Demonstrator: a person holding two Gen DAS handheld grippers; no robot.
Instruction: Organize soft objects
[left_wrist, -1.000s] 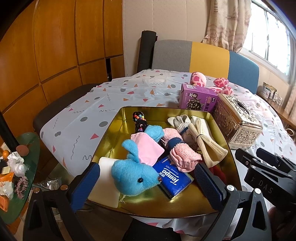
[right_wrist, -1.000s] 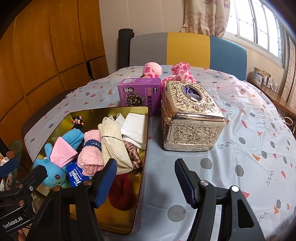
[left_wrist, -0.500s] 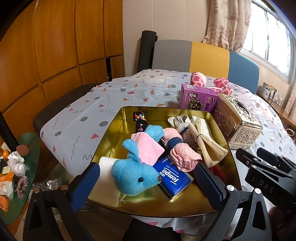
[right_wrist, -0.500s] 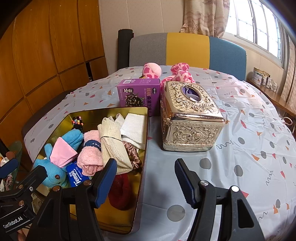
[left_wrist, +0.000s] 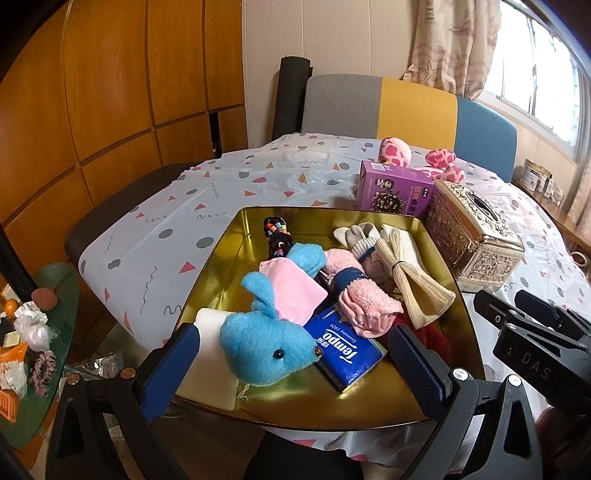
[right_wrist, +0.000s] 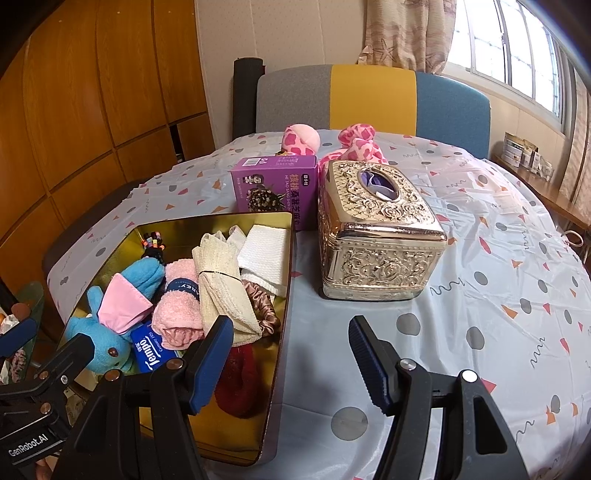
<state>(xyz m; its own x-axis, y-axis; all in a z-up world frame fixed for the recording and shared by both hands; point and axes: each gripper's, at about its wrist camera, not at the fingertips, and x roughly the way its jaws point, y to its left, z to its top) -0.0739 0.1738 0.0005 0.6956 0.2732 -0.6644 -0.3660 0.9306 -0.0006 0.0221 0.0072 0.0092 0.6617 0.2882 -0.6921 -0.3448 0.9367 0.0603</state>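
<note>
A gold tray (left_wrist: 255, 221) (right_wrist: 284, 295) sits at the table's near left edge. It holds a blue plush (left_wrist: 266, 339) (right_wrist: 103, 343), a pink cloth (left_wrist: 291, 288), a rolled pink towel (left_wrist: 365, 306) (right_wrist: 177, 306), a cream cloth bundle (left_wrist: 410, 277) (right_wrist: 221, 288), a blue Tempo tissue pack (left_wrist: 343, 350), a white pad (left_wrist: 210, 354) and a red item (right_wrist: 236, 380). My left gripper (left_wrist: 291, 369) is open and empty over the tray's near rim. My right gripper (right_wrist: 291, 362) is open and empty by the tray's right rim.
An ornate gold tissue box (right_wrist: 376, 236) and a purple box (right_wrist: 277, 188) stand behind the tray. A pink spotted plush (right_wrist: 354, 144) lies further back. A chair (right_wrist: 369, 99) stands behind the table. A green side table (left_wrist: 33, 332) with clutter is at left.
</note>
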